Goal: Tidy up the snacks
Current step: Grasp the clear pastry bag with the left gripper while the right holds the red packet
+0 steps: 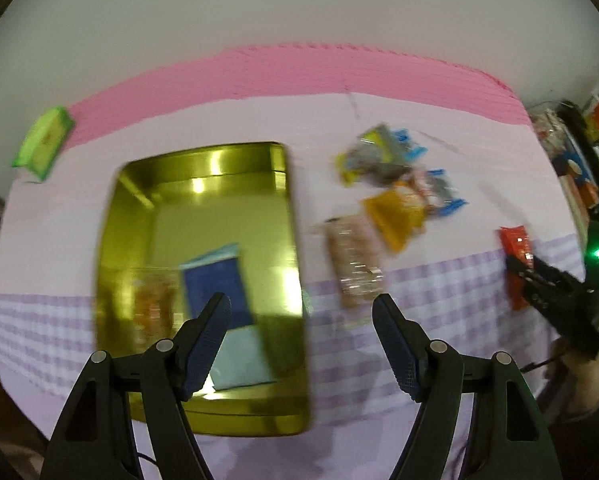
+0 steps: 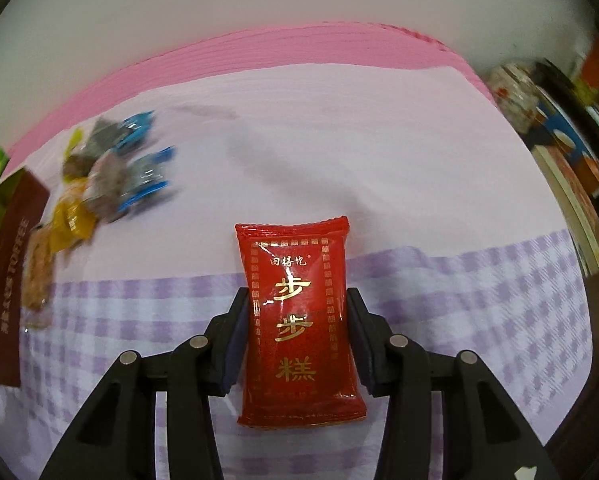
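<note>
While the right gripper point(image 2: 297, 320) squeezes the shiny red snack packet point(image 2: 299, 328) just above the checked cloth point(image 2: 479, 320), the left gripper point(image 1: 301, 320) hangs wide apart and empty. Next, I think, the packet must travel to the gold metal tin point(image 1: 111, 240).

Black claw point(image 2: 297, 340), blue pads point(image 1: 395, 344), silver rivets

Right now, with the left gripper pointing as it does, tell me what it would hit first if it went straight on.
Probably the gold tin: the left gripper, jaws open and empty, points at the tin's right wall, with checked cloth just beside it. Blur and unclear depth make wall or cloth a close call.
</note>
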